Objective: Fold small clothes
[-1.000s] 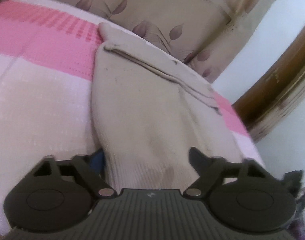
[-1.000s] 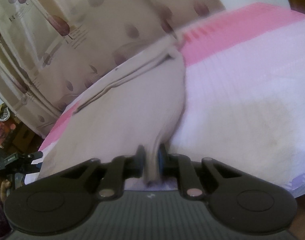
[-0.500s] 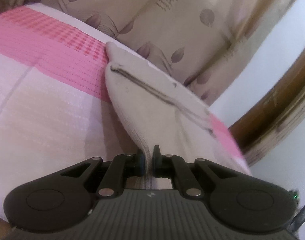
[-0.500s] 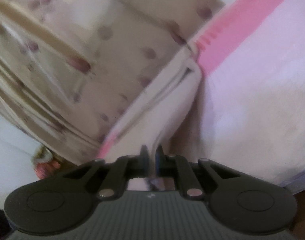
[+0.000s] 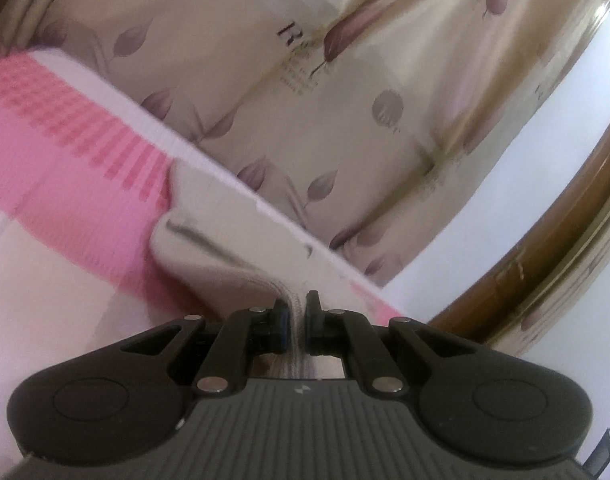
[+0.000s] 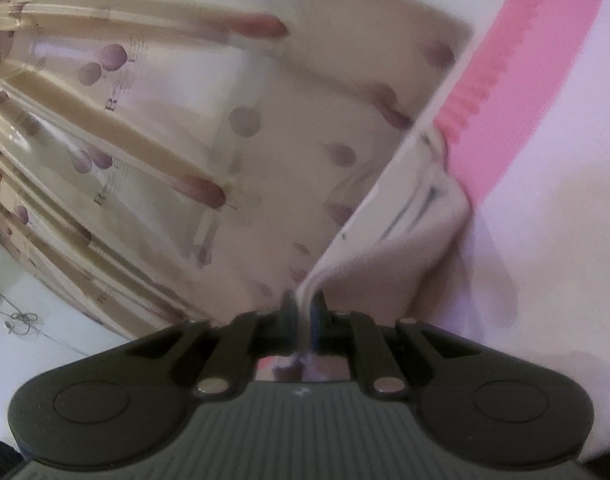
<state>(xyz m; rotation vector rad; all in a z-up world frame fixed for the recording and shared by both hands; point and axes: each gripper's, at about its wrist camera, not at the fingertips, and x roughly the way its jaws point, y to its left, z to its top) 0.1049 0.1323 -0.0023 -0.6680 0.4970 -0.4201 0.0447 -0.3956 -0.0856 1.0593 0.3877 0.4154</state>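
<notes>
The small beige garment (image 5: 229,236) lies on the pink-and-white bed cover (image 5: 73,184), close to the far edge of the bed, w/ its near hem lifted off the cover and its far part on the surface. The left gripper (image 5: 296,312) is closed down to almost nothing on the ribbed hem, and the cloth is pinched between its pads; its jaws have just been closing and now have the fabric in the grip. The right gripper (image 6: 303,312) is also nearly fully closed, w/ a thin edge of the same garment (image 6: 417,216) squeezed between the pads, in a blurred picture. I judge the cloth is very light and soft, a stretchy knit: it hangs and makes a curve between the grip and the bed, so it gives no stiffness at all and will follow the hands. It is not fragile, but it can slip out from a thin pinch, and it may drag on the cover, so both corners of the hem should be taken w/ enough fabric inside, approx. where the ribbing is thicker. A dark seam line (image 5: 197,236) runs across the garment and probably helps to see where the fold should go. For writing: the curtain (image 5: 345,128) behind the bed has a leaf print and a dark letter "R" (image 5: 287,34); in the right view the "R" (image 6: 111,104) appears again, the rest is too blurred to read. No brand on the garment is visible.
</notes>
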